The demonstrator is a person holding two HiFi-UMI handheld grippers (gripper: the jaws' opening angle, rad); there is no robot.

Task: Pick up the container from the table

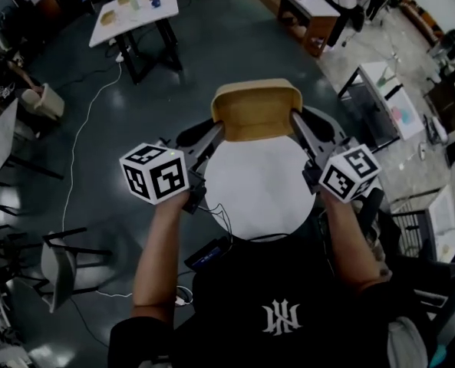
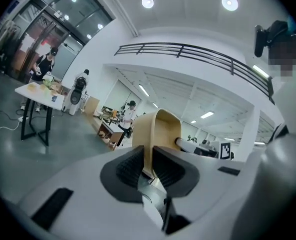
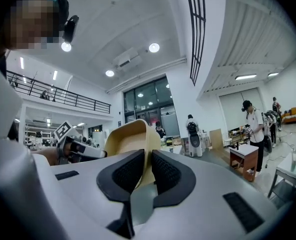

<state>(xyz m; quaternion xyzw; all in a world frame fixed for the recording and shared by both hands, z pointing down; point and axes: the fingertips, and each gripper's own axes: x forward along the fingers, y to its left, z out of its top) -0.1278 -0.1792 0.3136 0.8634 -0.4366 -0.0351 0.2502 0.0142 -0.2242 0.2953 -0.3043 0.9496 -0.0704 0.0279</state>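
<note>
Jaws of left gripper (image 1: 216, 132) and right gripper (image 1: 295, 120) on container (image 1: 256, 112)

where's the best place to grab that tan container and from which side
By the thin wall at each end, one gripper coming in from either side. The tan container looks too broad for one pair of jaws, but its walls are slim enough to pinch. The left gripper and right gripper hold it so, above the round table.
</note>
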